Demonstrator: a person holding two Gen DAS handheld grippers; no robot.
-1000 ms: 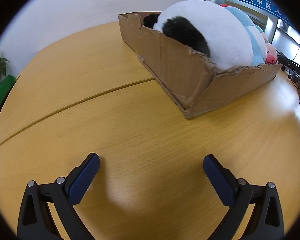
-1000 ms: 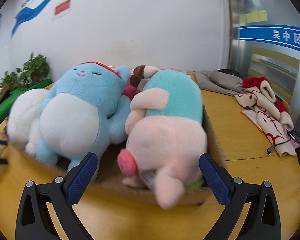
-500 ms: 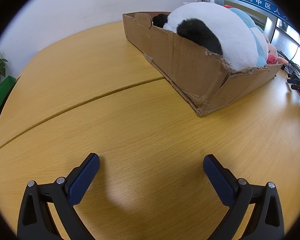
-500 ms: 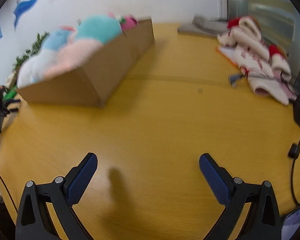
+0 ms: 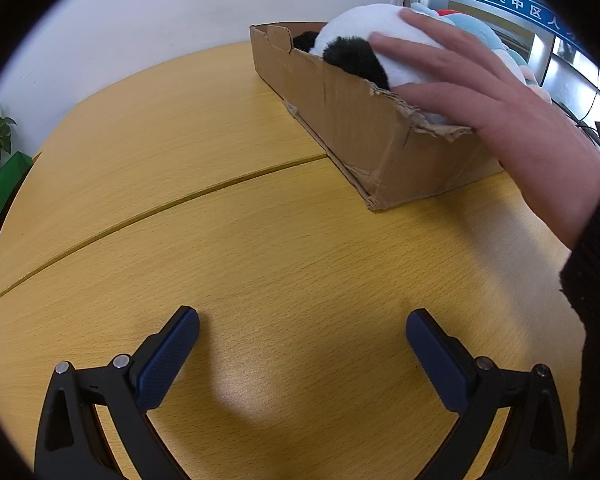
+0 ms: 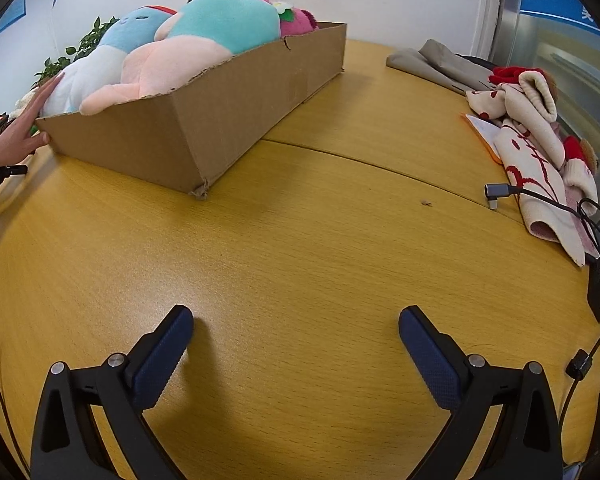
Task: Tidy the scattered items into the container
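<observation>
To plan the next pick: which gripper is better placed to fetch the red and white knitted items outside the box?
Probably the right gripper: it is open, and the knitted items lie on the table to its right. The left gripper faces the box instead.

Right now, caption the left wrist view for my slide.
Bare hand presses panda plush into cardboard box; open left gripper rests on table.

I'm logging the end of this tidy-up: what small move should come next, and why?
Probably press the panda plush gently down into the cardboard box. A bare hand lies on it where it bulges over the torn rim. Both grippers, left and right, sit with jaws open and hold nothing, over bare table.
</observation>
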